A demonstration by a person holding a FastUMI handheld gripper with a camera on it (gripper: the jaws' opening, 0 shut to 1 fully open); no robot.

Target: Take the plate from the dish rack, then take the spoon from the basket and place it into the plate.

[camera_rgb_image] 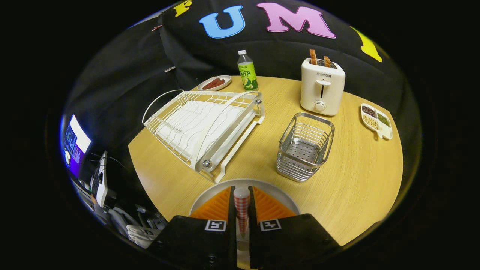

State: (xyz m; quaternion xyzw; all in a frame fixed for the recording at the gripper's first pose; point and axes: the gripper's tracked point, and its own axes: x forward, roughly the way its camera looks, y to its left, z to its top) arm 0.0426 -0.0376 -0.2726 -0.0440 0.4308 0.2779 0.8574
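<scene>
Gripper view looks across a round wooden table (352,180). One gripper (242,210) shows, its two fingers drawn close together and clamped on the red-checked handle of one spoon (242,202), which stands between them. Directly beneath the fingers, at the table's near edge, lies one white plate (210,192); whether the spoon's bowl touches it cannot be told. One white wire dish rack (202,123) sits just beyond the plate toward the table's left edge, with no dishes in its slots. One metal wire basket (305,146) stands beside the rack, nearer the table's middle, nothing visible inside it. Behind the basket, toward the far edge, stands one white toaster (322,88) with two slices of toast (313,56) poking up. One green-labelled bottle (247,71) stands at the far edge, and just beside it one small oval dish (214,83) carrying reddish sausages. One divided tray (377,120) of beans and grains lies at the right edge.
</scene>
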